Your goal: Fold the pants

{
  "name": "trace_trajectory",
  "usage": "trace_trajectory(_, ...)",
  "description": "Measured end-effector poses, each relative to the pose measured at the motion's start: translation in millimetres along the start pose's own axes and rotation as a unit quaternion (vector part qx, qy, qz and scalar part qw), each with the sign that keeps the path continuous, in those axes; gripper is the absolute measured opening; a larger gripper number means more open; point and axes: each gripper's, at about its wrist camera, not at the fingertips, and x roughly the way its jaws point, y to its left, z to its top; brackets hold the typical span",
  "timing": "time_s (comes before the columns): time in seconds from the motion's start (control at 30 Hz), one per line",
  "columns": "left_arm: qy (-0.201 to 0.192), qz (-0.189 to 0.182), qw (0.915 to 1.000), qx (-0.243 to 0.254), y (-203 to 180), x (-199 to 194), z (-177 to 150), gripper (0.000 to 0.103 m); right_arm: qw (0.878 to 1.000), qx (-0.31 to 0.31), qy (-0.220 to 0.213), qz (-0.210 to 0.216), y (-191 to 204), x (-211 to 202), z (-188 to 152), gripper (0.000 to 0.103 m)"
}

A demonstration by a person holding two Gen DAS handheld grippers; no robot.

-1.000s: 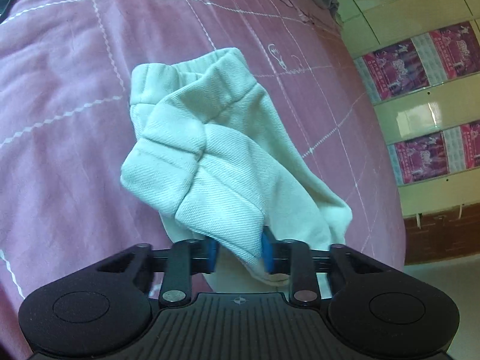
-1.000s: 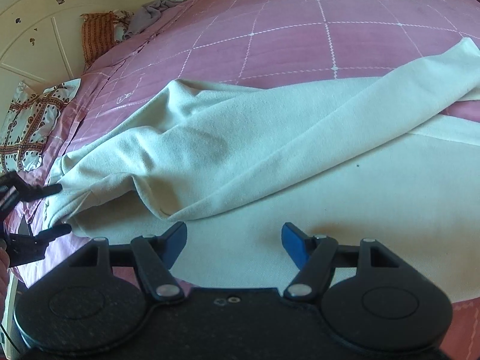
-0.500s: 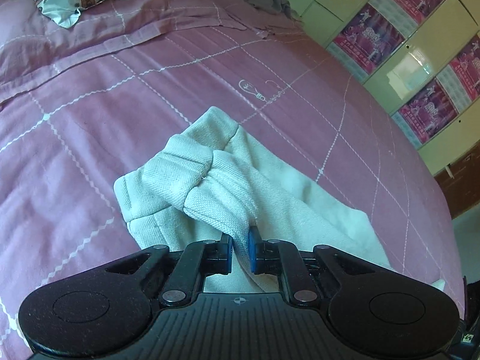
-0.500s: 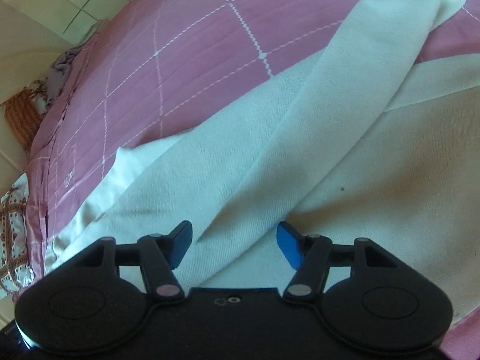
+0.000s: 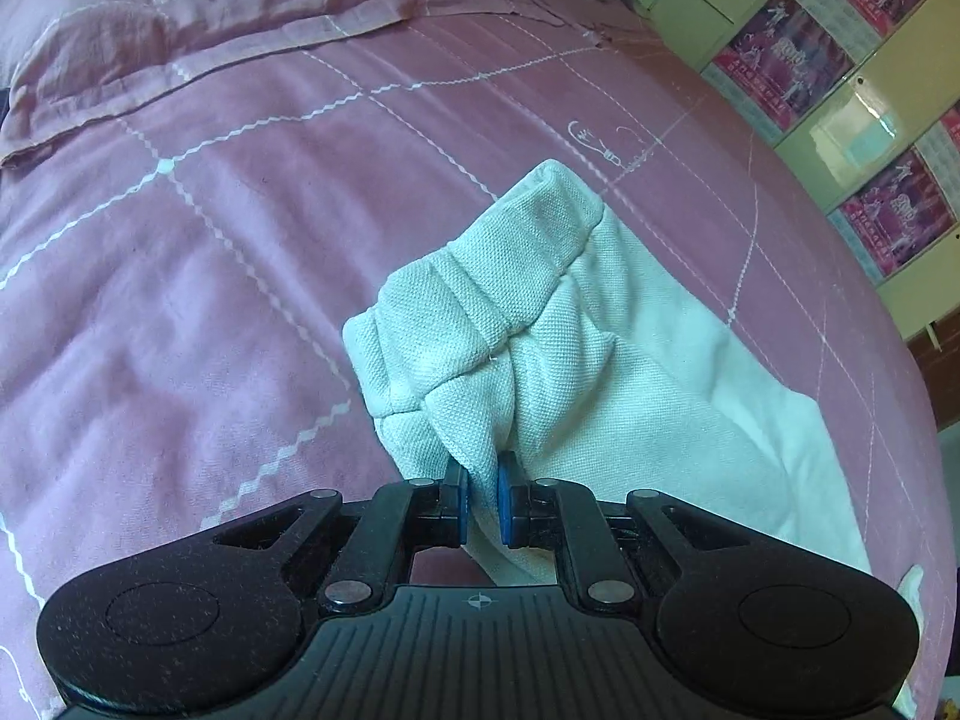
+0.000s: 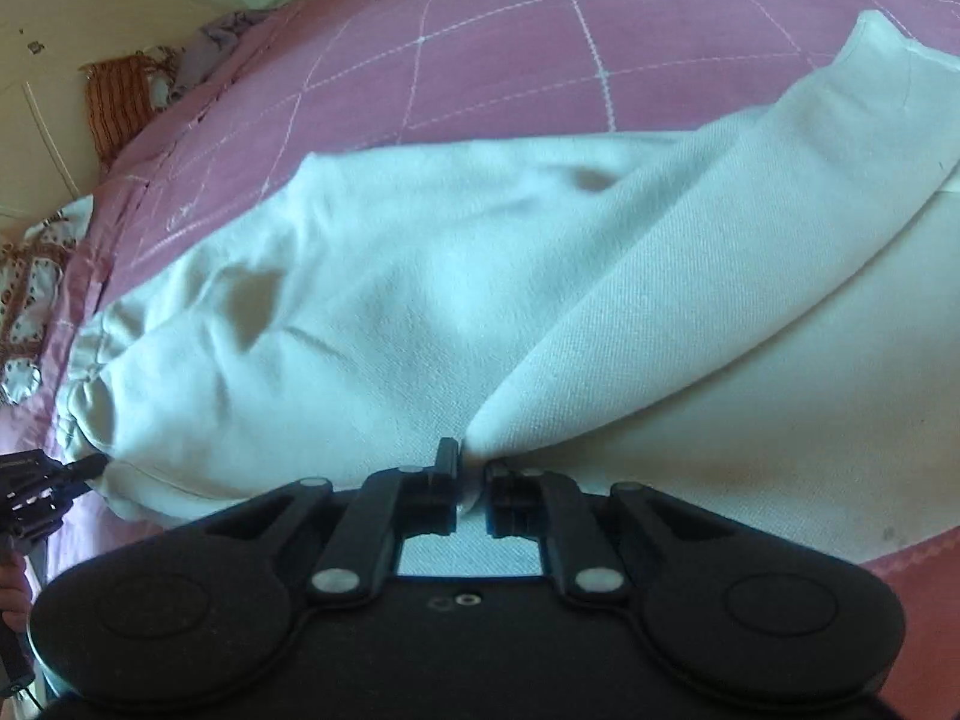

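Note:
Pale cream pants lie on a pink quilted bed. My left gripper is shut on the bunched waistband end, which stands up in folds in front of the fingers. In the right wrist view the pants spread wide across the bed, with one leg folded over the other. My right gripper is shut on a fold of that leg near its middle. The left gripper also shows there at the far left edge, at the waistband.
Patterned pillows and an orange cushion lie at the head of the bed. A wardrobe with purple posters stands beside the bed. The bed edge drops off at the right in the left wrist view.
My right gripper went from open above the pants to shut on a fold of the leg. My left gripper closed on the waistband one second ago and has held it since.

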Motion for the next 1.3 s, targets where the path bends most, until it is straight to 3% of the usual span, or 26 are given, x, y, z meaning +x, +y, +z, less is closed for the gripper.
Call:
trace_trajectory(0.03, 0.002, 0.003, 1.0, -0.007, -1.6, -3.1, 1.3, 0.011, 1.0, -0.015, -0.005, -0.005, 4.4, -0.3, 1.1, 0.014)
trace_trajectory(0.1, 0.0, 0.006, 0.9998, -0.018, -6.3, -17.3, 1.7, 0.011, 1.0, -0.023, 0.002, 0.002, 10.2, -7.7, 5.1, 0.029)
trace_trajectory(0.27, -0.025, -0.026, 0.9985, 0.042, -36.3, -63.6, -19.1, 0.011, 0.999, -0.033, -0.021, 0.012, -2.2, -47.1, 8.5, 0.047)
trace_trajectory(0.37, -0.002, -0.039, 0.9965, 0.074, -65.7, -57.1, -31.7, 0.011, 0.999, -0.034, -0.037, -0.018, -19.9, -58.4, 18.8, 0.048)
trace_trajectory(0.53, 0.028, -0.023, 0.994, 0.103, -100.5, -24.3, -62.2, 0.011, 0.998, 0.004, -0.044, -0.045, -33.0, -54.8, 47.5, 0.047)
trace_trajectory(0.63, 0.029, -0.007, 0.9931, 0.114, -101.9, -16.8, -74.9, 0.011, 0.997, 0.022, -0.033, -0.073, -29.1, -37.1, 62.6, 0.047)
trace_trajectory(0.77, 0.026, -0.017, 0.9942, 0.103, -93.2, -18.6, -80.4, 0.011, 0.991, 0.063, -0.006, -0.115, -32.2, -8.3, 76.1, 0.047)
trace_trajectory(0.87, 0.022, -0.021, 0.9939, 0.106, -91.7, -17.8, -82.4, 0.011, 0.988, 0.058, 0.02, -0.14, -31.1, 5.7, 75.8, 0.041)
trace_trajectory(0.93, 0.021, -0.024, 0.9937, 0.108, -91.5, -16.6, -82.5, 0.011, 0.986, 0.043, 0.024, -0.157, -31.4, 5.4, 72.1, 0.018)
trace_trajectory(0.97, 0.02, -0.026, 0.9936, 0.108, -91.4, -16.0, -82.0, 0.011, 0.987, 0.037, 0.024, -0.155, -34.0, 1.6, 69.7, 0.0)
trace_trajectory(1.13, 0.012, -0.031, 0.992, 0.122, -92.1, -15.3, -84.3, 0.011, 0.987, 0.012, 0.021, -0.158, -58.7, -34.0, 48.5, 0.0)
trace_trajectory(1.17, 0.009, -0.032, 0.9915, 0.126, -91.9, -15.6, -85.3, 0.011, 0.989, 0.017, 0.012, -0.149, -63.4, -43.0, 45.9, 0.004)
trace_trajectory(1.2, 0.008, -0.033, 0.9915, 0.126, -91.6, -16.1, -86.0, 0.011, 0.989, 0.031, 0.009, -0.145, -67.0, -48.3, 47.2, 0.02)
trace_trajectory(1.27, 0.008, -0.037, 0.9923, 0.118, -90.1, -16.7, -85.9, 0.011, 0.991, 0.064, 0.016, -0.112, -71.3, -49.3, 56.8, 0.04)
trace_trajectory(1.3, 0.009, -0.039, 0.993, 0.111, -88.6, -16.9, -85.6, 0.011, 0.992, 0.07, 0.016, -0.108, -67.8, -46.6, 62.5, 0.045)
